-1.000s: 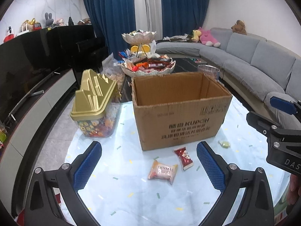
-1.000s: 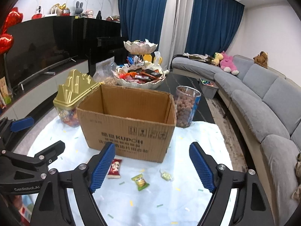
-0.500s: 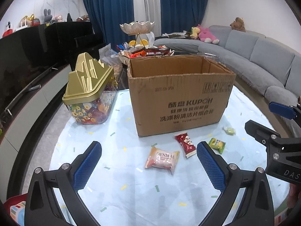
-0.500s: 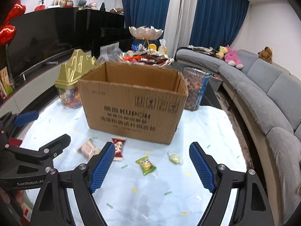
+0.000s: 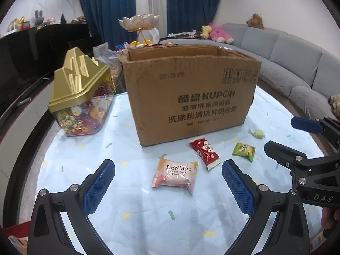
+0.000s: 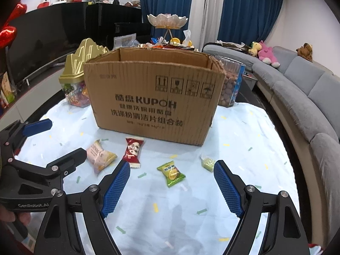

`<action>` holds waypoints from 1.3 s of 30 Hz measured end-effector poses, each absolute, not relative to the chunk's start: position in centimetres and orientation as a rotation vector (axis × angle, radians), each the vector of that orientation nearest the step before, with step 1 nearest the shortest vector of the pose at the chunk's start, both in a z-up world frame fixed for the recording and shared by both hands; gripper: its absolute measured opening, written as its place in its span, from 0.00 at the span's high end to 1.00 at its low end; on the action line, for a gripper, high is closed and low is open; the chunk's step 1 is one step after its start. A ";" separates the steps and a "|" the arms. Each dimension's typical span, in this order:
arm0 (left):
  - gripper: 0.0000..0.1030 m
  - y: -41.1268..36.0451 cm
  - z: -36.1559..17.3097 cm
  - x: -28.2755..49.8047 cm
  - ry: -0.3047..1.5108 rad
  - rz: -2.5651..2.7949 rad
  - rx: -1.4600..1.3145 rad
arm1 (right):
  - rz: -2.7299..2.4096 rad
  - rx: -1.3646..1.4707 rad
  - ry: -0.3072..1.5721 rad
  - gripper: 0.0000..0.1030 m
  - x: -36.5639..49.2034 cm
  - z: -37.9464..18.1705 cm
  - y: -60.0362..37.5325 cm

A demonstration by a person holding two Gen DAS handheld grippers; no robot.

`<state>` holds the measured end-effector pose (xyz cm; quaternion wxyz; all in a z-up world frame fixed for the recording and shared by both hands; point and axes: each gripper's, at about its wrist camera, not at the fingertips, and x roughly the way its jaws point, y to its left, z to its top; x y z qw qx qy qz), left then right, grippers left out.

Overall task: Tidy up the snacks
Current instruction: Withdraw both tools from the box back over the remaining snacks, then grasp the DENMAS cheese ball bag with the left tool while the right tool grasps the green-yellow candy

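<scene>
An open cardboard box (image 5: pixel 191 93) (image 6: pixel 155 99) stands on the pale blue tablecloth (image 5: pixel 127 191). In front of it lie a pink DENMAS packet (image 5: pixel 175 174) (image 6: pixel 101 156), a red packet (image 5: pixel 205 149) (image 6: pixel 133 148), a green packet (image 5: pixel 244 149) (image 6: pixel 171 173) and a small pale green candy (image 5: pixel 258 133) (image 6: pixel 207 162). My left gripper (image 5: pixel 169 186) is open, low, with the pink packet lying between and just ahead of its tips. My right gripper (image 6: pixel 172 189) is open, low, just behind the green packet. Both are empty.
A clear candy jar with a gold lid (image 5: pixel 80 97) (image 6: pixel 78 78) stands left of the box. A jar of nuts (image 6: pixel 230 85) stands right behind it. A tiered snack dish (image 6: pixel 167 24) is behind the box. A grey sofa (image 6: pixel 308 97) curves along the right.
Both grippers have dropped lower and moved closer to the packets and the box. The box interior is no longer visible. Nothing was taken hold of.
</scene>
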<state>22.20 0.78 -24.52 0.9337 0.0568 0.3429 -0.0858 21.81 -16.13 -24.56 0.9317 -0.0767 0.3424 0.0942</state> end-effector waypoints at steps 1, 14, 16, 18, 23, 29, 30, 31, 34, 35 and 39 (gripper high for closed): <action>0.00 0.7 -24.7 22.3 0.705 -0.179 0.122 | 0.194 -0.161 0.700 0.21 21.9 -24.8 -16.1; 0.01 0.1 -27.4 23.8 0.759 -0.242 0.146 | 0.220 -0.160 0.706 0.21 23.5 -27.2 -16.2; 0.01 0.2 -27.7 24.1 0.769 -0.234 0.139 | 0.226 -0.169 0.705 0.21 23.7 -27.6 -16.0; 0.02 0.3 -28.1 24.3 0.782 -0.228 0.132 | 0.232 -0.172 0.706 0.21 23.9 -27.9 -15.9; 0.04 0.4 -28.9 24.8 0.802 -0.230 0.125 | 0.254 -0.170 0.712 0.21 24.5 -28.5 -15.7; 0.05 0.6 -29.0 25.3 0.810 -0.229 0.117 | 0.289 -0.171 0.730 0.21 25.4 -29.3 -15.6; 0.05 0.6 -29.0 25.5 0.811 -0.231 0.114 | 0.292 -0.173 0.730 0.21 25.5 -29.4 -15.6; 0.05 0.6 -29.1 25.6 0.814 -0.235 0.111 | 0.295 -0.174 0.730 0.22 25.6 -29.5 -15.6; 0.08 0.3 -29.7 26.1 0.832 -0.247 0.118 | 0.304 -0.166 0.738 0.24 26.0 -29.8 -15.7; 0.09 0.1 -29.9 26.1 0.840 -0.251 0.126 | 0.307 -0.161 0.741 0.25 26.1 -29.8 -15.8; 0.10 0.2 -29.9 26.2 0.846 -0.256 0.124 | 0.335 -0.155 0.746 0.30 26.4 -29.9 -15.7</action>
